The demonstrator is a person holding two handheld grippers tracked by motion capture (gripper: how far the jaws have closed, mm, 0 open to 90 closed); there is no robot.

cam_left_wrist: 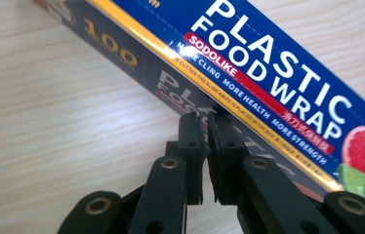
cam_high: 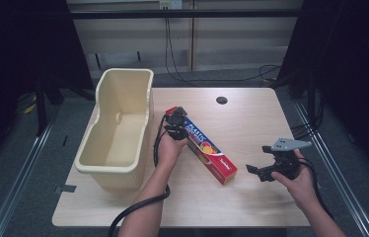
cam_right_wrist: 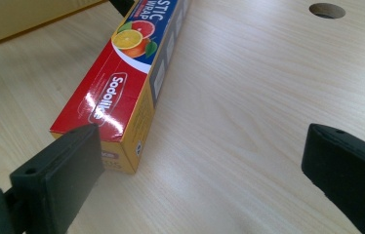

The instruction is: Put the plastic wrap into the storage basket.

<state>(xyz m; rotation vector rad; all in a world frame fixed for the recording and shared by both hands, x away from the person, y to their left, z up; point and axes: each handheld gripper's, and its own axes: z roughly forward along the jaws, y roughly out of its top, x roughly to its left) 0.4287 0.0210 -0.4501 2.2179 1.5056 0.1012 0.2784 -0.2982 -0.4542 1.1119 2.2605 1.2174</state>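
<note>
Left gripper point(cam_left_wrist: 204, 119) nearly closed, tips against the box point(cam_left_wrist: 288, 92) side edge, probably to steady or nudge it. Right gripper point(cam_right_wrist: 195, 161) wide open, box point(cam_right_wrist: 131, 73) end just ahead of one jaw, likely lining up for a grab. Bin point(cam_high: 118, 128) beyond the left gripper point(cam_high: 175, 122).

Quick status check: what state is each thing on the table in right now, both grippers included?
Plastic wrap box: closed, lying flat on the table, outside the bin.
Yellow bin: upright, empty, at the table's left edge.
Left gripper: jaws nearly shut, tips against the box's side.
Right gripper: open, near the box's end, holding nothing.
</note>
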